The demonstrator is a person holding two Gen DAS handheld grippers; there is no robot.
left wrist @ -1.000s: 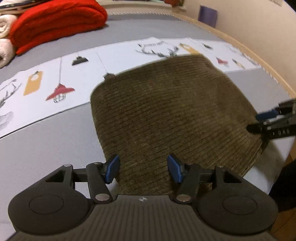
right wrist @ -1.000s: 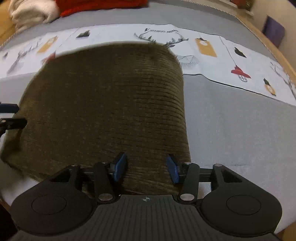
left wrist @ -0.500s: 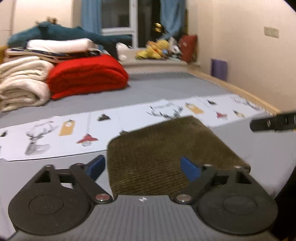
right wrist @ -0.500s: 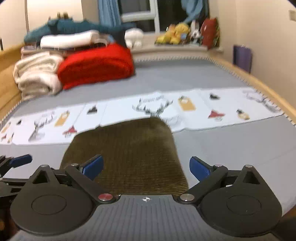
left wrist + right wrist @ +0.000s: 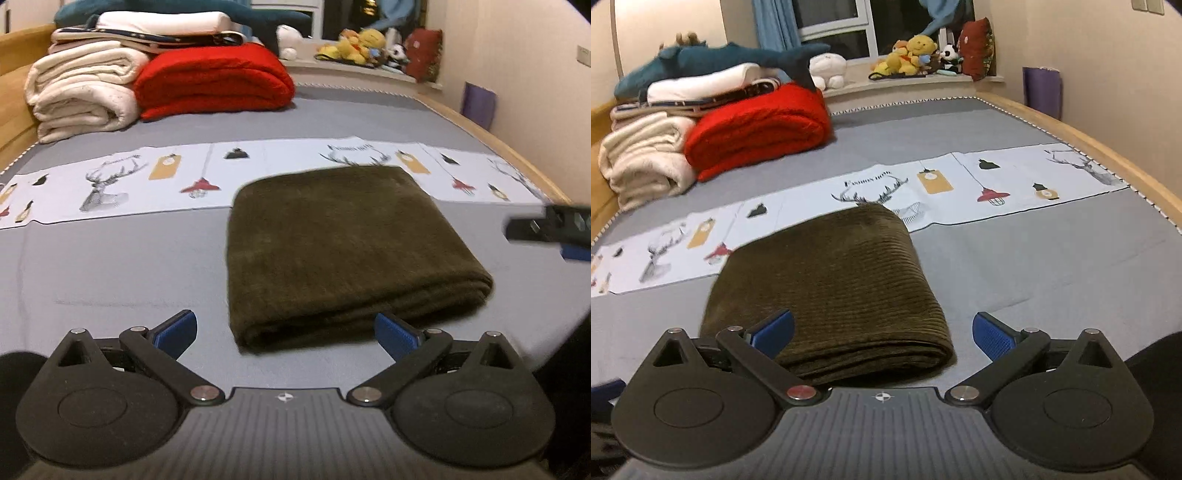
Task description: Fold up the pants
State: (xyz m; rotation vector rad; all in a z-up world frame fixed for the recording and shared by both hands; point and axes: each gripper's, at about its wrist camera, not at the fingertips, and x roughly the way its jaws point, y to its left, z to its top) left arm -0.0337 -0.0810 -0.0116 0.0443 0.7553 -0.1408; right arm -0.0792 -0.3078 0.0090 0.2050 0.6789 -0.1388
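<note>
On the grey bed (image 5: 110,266), folded olive pants (image 5: 343,251) lie flat and free; left gripper (image 5: 284,328) and right gripper (image 5: 882,332) gape, jaws widening, nothing held; folding looks finished; next, perhaps only smoothing.

You have dark olive-brown pants (image 5: 343,251) in the middle of both views, ribbed in fine corduroy lines. Under them your bed cover (image 5: 110,266) is plain grey, crossed by a white printed strip (image 5: 122,181) with grey antlered deer heads, mustard tags, red lamps and small black shapes. In the upper left you see a bright red blanket (image 5: 214,77) beside cream-white rolled blankets (image 5: 77,92), and a teal plush shark (image 5: 713,61) above them in the right wrist view. Yellow soft toys (image 5: 908,51) sit top centre. Your gripper pads (image 5: 173,328) are blue on black.
</note>
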